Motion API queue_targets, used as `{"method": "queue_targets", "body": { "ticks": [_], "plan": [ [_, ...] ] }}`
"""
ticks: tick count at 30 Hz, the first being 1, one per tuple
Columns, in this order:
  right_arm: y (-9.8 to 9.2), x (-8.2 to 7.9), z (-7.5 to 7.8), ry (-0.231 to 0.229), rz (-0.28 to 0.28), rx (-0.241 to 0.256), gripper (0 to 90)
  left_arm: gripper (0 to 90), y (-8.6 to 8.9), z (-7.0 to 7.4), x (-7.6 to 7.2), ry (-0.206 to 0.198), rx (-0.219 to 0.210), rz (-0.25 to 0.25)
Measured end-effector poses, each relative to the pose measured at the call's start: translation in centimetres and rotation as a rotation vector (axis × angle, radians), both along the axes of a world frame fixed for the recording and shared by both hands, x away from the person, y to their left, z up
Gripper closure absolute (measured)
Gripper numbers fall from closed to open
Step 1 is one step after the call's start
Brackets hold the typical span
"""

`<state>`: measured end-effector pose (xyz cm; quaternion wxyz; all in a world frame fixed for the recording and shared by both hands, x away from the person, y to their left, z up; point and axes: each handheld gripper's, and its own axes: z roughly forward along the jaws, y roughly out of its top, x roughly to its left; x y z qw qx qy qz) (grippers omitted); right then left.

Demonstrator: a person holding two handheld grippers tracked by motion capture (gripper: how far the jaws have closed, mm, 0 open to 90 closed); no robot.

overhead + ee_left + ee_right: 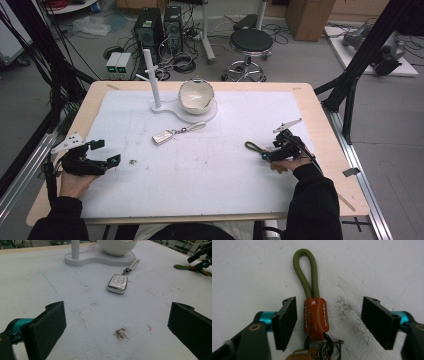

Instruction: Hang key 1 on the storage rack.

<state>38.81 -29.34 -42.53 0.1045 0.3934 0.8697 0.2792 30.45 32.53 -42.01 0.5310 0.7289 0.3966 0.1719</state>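
The olive cord keychain [309, 280] lay flat on the white mat [215, 170] toward the right edge of the table, its leather tab [315, 316] and a cluster of metal rings [324, 346] sitting between the jaws of the right gripper [329, 320]. That gripper stood wide, its jaws on either side of the tab; the left jaw was just beside the leather, the right one well apart from it, and neither visibly pressed it. The keychain's long axis ran straight out ahead of the gripper, the cord loop pointing away from it and, in the high view, toward the middle of the mat [252, 146]. The right hand [287, 165] was plainly the nearer one.

The left gripper [95, 157] rested near the left edge, also wide and holding nothing. Between the two lay a white car key fob [164, 136] with its strap, just in front of a white stand [156, 85] whose base carried a pale bowl [196, 96] toward the far edge. Closing on the tab looked the likely next move. Bare mat lay all round the keychain, and the right edge of the table sat near behind the hand.
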Motion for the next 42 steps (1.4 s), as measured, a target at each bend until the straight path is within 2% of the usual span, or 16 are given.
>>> {"method": "queue_targets", "body": {
  "ticks": [1,2,4,5,8,9,11,12,13,15,21,25,28,31,37,42],
  "plan": [
    [0.0,0.0,0.0,0.000,0.000,0.000,30.0,2.3,0.0,0.0,0.0,0.000,-0.001,0.000],
    [0.0,0.2,0.1,0.006,0.010,0.009,35.7,2.3,0.0,0.0,0.0,0.000,-0.001,0.000],
    [0.0,0.2,0.1,0.010,0.009,0.008,39.4,2.3,0.1,0.0,0.1,0.001,-0.003,-0.001],
    [-0.1,0.4,-0.3,0.041,0.016,-0.001,46.6,2.3,0.1,0.0,0.1,0.001,-0.004,-0.001],
    [0.3,0.2,-0.3,0.020,0.019,-0.031,58.9,2.3,0.1,0.0,0.0,-0.001,-0.004,-0.002],
    [0.5,0.0,-0.2,0.013,0.027,-0.042,67.7,2.3,0.1,0.0,0.0,0.000,-0.005,-0.001],
    [0.8,-0.3,-0.1,0.002,0.040,-0.056,70.7,2.3,0.1,0.0,0.1,0.001,-0.004,-0.002],
    [0.8,-0.3,-0.1,0.002,0.040,-0.056,70.7,2.3,0.1,0.0,0.1,0.001,-0.004,-0.002],
    [1.1,-0.6,-0.1,-0.019,0.040,-0.079,72.4,2.3,0.1,0.0,0.0,-0.001,-0.003,-0.002],
    [1.1,-0.7,-0.1,-0.021,0.039,-0.080,73.2,2.3,0.0,0.0,0.0,-0.001,-0.003,-0.003],
    [1.0,-0.9,0.2,-0.019,0.039,-0.050,74.0,2.3,0.1,0.0,0.0,-0.002,-0.004,-0.002],
    [0.9,-1.1,0.8,-0.023,0.025,-0.008,74.0,2.3,0.0,0.0,0.0,-0.001,-0.004,-0.002],
    [1.4,-1.1,2.1,-0.041,0.015,-0.010,73.9,2.3,0.0,0.0,0.0,-0.002,-0.004,-0.002],
    [2.0,-0.9,3.8,-0.077,0.013,0.028,73.9,2.3,0.1,0.0,0.0,-0.002,-0.006,-0.001],
    [4.1,-0.6,6.7,-0.116,0.045,0.040,73.8,2.3,0.1,0.0,-0.1,-0.004,-0.004,-0.004],
    [5.8,-0.4,8.5,-0.144,0.071,0.051,73.9,2.3,0.1,0.1,-0.1,-0.005,-0.010,-0.003]
  ]
}}
